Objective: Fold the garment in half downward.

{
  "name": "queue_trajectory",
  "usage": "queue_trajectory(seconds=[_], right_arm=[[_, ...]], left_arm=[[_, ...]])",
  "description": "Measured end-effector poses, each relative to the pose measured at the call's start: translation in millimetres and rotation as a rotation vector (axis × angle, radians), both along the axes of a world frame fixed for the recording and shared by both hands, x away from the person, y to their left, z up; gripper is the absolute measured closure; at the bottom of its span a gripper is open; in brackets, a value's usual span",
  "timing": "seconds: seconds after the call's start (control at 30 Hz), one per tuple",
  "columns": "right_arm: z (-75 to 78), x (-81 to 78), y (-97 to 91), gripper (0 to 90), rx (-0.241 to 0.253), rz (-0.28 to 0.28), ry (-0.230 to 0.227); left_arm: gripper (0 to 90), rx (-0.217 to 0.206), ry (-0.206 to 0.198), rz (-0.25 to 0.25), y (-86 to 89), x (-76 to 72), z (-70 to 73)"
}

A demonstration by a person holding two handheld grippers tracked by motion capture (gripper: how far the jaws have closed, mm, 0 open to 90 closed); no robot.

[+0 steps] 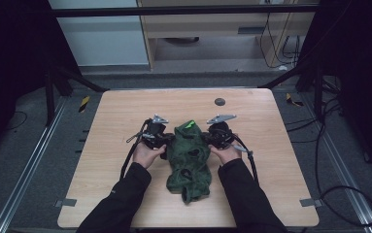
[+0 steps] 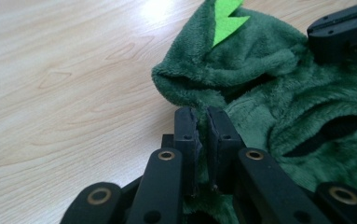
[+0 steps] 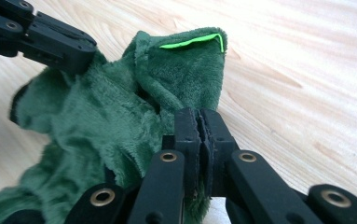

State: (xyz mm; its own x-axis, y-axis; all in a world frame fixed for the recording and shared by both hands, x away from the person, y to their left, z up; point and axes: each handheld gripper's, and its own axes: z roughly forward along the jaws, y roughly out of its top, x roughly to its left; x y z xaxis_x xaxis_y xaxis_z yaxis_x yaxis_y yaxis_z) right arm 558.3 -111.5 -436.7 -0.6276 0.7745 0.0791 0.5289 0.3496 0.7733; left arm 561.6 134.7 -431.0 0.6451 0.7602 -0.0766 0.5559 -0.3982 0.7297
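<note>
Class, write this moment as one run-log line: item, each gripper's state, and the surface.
item: dark green fleece garment with lime trim | left gripper: shut on garment | right gripper: shut on garment | surface: light wooden table

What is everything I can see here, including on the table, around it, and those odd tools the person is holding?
Dark green fleece garment with a bright green felt spike: one, dark green, middle of the table, pinched at both sides.
Light wooden table: one, pale wood, centre of the high view.
Small dark round disc: one, dark grey, far side of the tabletop.
Yellow-and-black striped floor markers: two, on the floor beside the table's far corners.
Black cables: several, on the grey floor at right.
Left gripper: one, black, shut on the garment's fabric.
Right gripper: one, black, shut on the fabric.
Black sleeves: two, near edge.
</note>
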Motion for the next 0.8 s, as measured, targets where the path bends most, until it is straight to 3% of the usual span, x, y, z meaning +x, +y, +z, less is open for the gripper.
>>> queue_trajectory(seconds=[0.37,0.53,0.8], right_arm=[[20.6,-28.8,-1.9,86.5,0.026,0.062,-0.069],[20.5,-41.6,-4.4,86.5,0.033,0.085,-0.082],[21.9,-56.8,-4.8,86.5,0.034,0.109,-0.095]], left_arm=[[83.5,-0.022,-0.052,-0.039,4.4,-31.6,19.4],[83.5,-0.037,-0.061,-0.06,5.2,-46.6,20.0],[83.5,-0.027,-0.069,-0.09,5.3,-62.3,20.5]])
